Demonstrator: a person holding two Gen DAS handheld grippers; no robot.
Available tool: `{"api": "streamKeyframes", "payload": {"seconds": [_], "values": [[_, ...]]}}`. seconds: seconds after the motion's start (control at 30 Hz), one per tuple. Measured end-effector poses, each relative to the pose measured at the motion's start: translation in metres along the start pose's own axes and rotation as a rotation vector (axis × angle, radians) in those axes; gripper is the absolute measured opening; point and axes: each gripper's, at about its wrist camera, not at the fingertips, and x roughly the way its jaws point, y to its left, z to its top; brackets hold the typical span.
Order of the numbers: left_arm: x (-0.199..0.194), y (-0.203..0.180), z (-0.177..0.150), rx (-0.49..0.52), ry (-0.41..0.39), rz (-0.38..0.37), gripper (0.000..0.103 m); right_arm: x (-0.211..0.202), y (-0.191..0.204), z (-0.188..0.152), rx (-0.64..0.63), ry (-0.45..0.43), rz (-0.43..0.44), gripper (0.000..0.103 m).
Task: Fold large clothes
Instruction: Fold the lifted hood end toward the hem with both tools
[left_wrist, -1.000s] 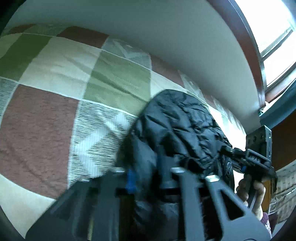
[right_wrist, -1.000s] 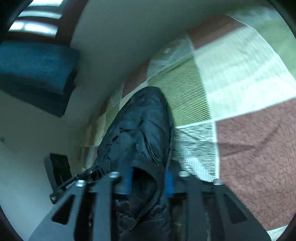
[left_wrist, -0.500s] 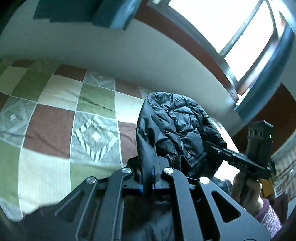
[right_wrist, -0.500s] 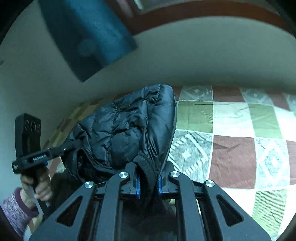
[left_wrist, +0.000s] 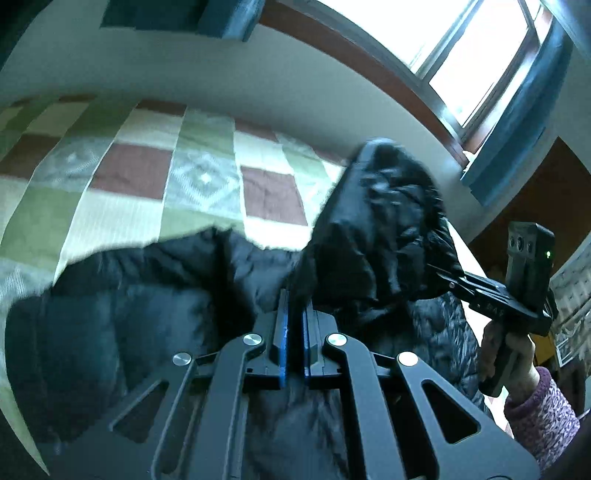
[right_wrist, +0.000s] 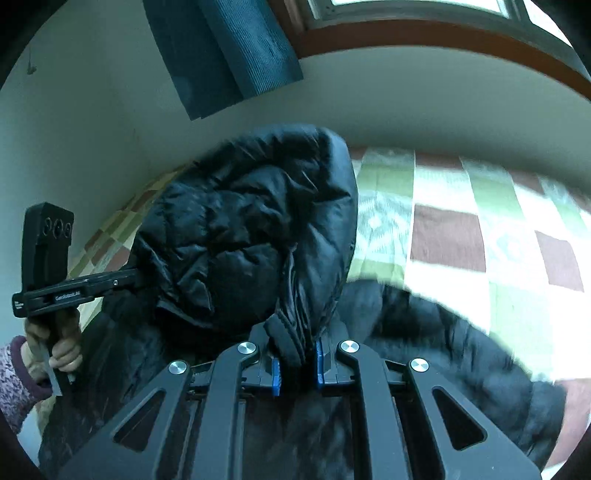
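The left hand-held gripper (left_wrist: 294, 314) is clamped on the black quilted puffer jacket (right_wrist: 251, 229), raised above the green, cream and maroon checked bedspread (left_wrist: 155, 184). The right hand-held gripper (right_wrist: 297, 354) pinches what seems, through blur, the jacket's thick edge.

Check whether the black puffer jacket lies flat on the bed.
No: the black puffer jacket is bunched, lifted above the patchwork quilt.
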Motion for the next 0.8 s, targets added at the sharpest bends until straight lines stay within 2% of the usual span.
{"api": "streamKeyframes", "payload": {"seconds": [0.1,0.17,0.3,0.37,0.43,0.5,0.57,0.63,0.67,0.73,0.77,0.8], "values": [[-0.005,0.004,-0.018,-0.021,0.021,-0.001,0.005,-0.006,0.001,-0.02,0.009,0.022,-0.009,0.018],[-0.01,0.004,-0.027,-0.026,0.029,0.006,0.005,-0.013,0.002,-0.03,0.012,0.029,-0.01,0.027],[-0.026,0.006,-0.053,-0.057,0.041,-0.012,0.005,-0.041,-0.004,-0.057,0.058,0.036,0.013,0.054],[-0.033,0.005,-0.067,-0.08,0.056,-0.035,0.006,-0.056,-0.011,-0.069,0.114,0.036,0.056,0.059],[-0.043,-0.004,-0.083,-0.083,0.067,-0.075,0.008,-0.069,-0.022,-0.081,0.202,0.038,0.147,0.063],[-0.049,-0.014,-0.092,-0.076,0.066,-0.102,0.016,-0.074,-0.032,-0.089,0.3,0.039,0.243,0.064],[-0.052,-0.025,-0.096,-0.078,0.061,-0.141,0.031,-0.076,-0.039,-0.095,0.389,0.021,0.327,0.065],[-0.05,-0.036,-0.095,-0.097,0.054,-0.18,0.036,-0.072,-0.047,-0.096,0.481,-0.001,0.401,0.065],[-0.047,-0.04,-0.093,-0.107,0.053,-0.196,0.04,-0.07,-0.048,-0.095,0.507,-0.004,0.419,0.065],[-0.036,-0.048,-0.089,-0.125,0.055,-0.204,0.042,-0.059,-0.04,-0.093,0.521,0.005,0.426,0.065],[-0.031,-0.051,-0.089,-0.134,0.058,-0.201,0.042,-0.053,-0.036,-0.09,0.515,0.015,0.413,0.065],[-0.023,-0.052,-0.089,-0.152,0.067,-0.193,0.042,-0.048,-0.03,-0.09,0.51,0.025,0.38,0.059]]}}
